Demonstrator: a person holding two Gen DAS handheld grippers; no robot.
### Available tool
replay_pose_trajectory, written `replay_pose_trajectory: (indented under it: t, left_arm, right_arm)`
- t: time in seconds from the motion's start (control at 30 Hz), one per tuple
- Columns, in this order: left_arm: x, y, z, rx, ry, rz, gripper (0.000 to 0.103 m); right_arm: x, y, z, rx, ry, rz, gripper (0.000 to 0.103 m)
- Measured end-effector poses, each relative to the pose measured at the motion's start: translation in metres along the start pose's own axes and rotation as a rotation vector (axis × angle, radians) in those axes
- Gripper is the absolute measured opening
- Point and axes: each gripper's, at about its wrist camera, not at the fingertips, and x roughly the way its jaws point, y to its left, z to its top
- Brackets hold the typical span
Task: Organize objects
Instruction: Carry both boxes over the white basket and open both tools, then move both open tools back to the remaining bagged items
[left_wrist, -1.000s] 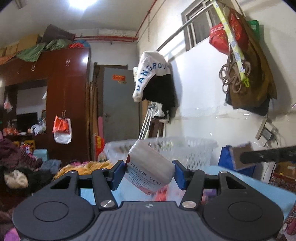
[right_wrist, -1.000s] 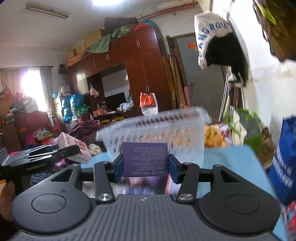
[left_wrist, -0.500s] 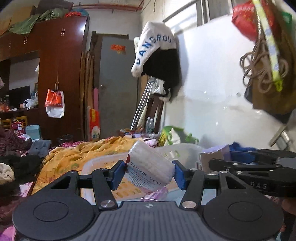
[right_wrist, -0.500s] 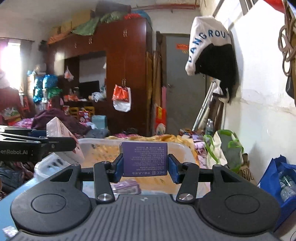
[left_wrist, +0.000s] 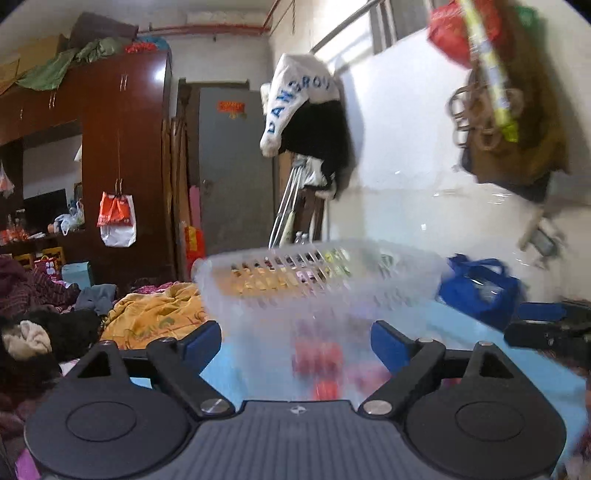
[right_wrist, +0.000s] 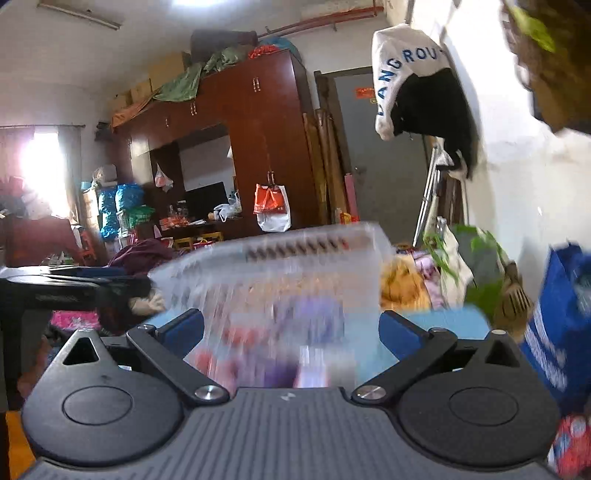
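Note:
A translucent white slotted basket (left_wrist: 317, 273) stands on the light blue table (left_wrist: 461, 332), motion-blurred. My left gripper (left_wrist: 295, 339) faces its near wall; the jaws are opening and nothing is between the blue pads (left_wrist: 203, 343). Blurred red packets (left_wrist: 321, 354) show through the wall. In the right wrist view the basket (right_wrist: 280, 258) is just as close. My right gripper (right_wrist: 291, 328) has its jaws opening wide, with nothing between them. Blurred purple and red items (right_wrist: 317, 325) show behind the basket wall. The white packet and purple card are no longer held.
A blue bag (left_wrist: 480, 288) stands by the white wall on the right, also the blue bag (right_wrist: 561, 332) in the right view. A bed heaped with yellow cloth (left_wrist: 155, 314) lies behind the basket. The other gripper (right_wrist: 74, 288) juts in at left.
The white packet left the left jaws and the purple card left the right jaws. Both pairs of jaws spread wide. Both grippers dropped from above the basket to face its near wall.

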Motion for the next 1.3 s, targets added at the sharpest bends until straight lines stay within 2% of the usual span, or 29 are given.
replay_pose_trajectory:
  t: [0.1,0.17,0.27,0.33,0.4,0.47,0.5,0.53,0.57,0.6,0.63,0.87,0.97,1.2,1.3]
  left_arm:
    - [-0.031,-0.002,-0.044,-0.011,-0.002,-0.023,0.086]
    - [-0.041,-0.003,-0.058,-0.018,0.009,-0.037,0.085]
    - [-0.057,-0.006,-0.080,-0.065,-0.038,-0.050,0.085]
    - [-0.064,-0.011,-0.089,-0.056,-0.098,-0.017,0.085]
    - [-0.069,-0.016,-0.094,-0.050,-0.129,0.004,0.085]
    - [-0.071,-0.022,-0.096,-0.045,-0.142,-0.012,0.085]
    - [-0.070,-0.025,-0.097,-0.031,-0.139,-0.019,0.082]
    - [-0.069,-0.028,-0.098,-0.019,-0.138,-0.018,0.079]
    - [-0.065,-0.031,-0.098,-0.011,-0.128,-0.014,0.068]
    - [-0.061,-0.033,-0.098,-0.008,-0.110,-0.020,0.063]
    - [-0.057,-0.033,-0.099,-0.009,-0.092,-0.034,0.062]
    - [-0.049,-0.040,-0.111,0.014,-0.057,-0.052,0.062]
    - [-0.044,-0.041,-0.111,0.007,-0.046,-0.057,0.062]
    - [-0.040,-0.051,-0.111,0.030,-0.034,-0.088,0.063]
    - [-0.039,-0.053,-0.110,0.024,-0.025,-0.097,0.059]
  right_arm:
    - [-0.030,0.003,-0.031,0.008,0.000,0.027,0.103]
    - [-0.043,0.010,-0.039,-0.012,-0.006,0.030,0.103]
    - [-0.050,0.022,-0.042,-0.083,-0.071,-0.024,0.102]
    - [-0.046,0.028,-0.043,-0.121,-0.101,-0.043,0.098]
    - [-0.036,0.030,-0.043,-0.138,-0.087,-0.036,0.091]
    - [-0.028,0.033,-0.048,-0.138,-0.058,-0.019,0.085]
    - [-0.025,0.034,-0.050,-0.141,-0.041,-0.013,0.082]
    - [-0.023,0.035,-0.053,-0.141,-0.022,-0.009,0.074]
    - [-0.019,0.034,-0.053,-0.139,-0.008,-0.007,0.069]
    - [-0.018,0.033,-0.054,-0.137,0.003,-0.005,0.063]
    - [-0.015,0.032,-0.053,-0.134,0.012,-0.001,0.061]
    - [-0.012,0.038,-0.060,-0.151,0.032,0.005,0.059]
    - [-0.009,0.037,-0.064,-0.146,0.052,0.011,0.054]
    - [-0.009,0.038,-0.067,-0.142,0.052,0.004,0.053]
    - [-0.010,0.037,-0.067,-0.137,0.058,-0.004,0.052]
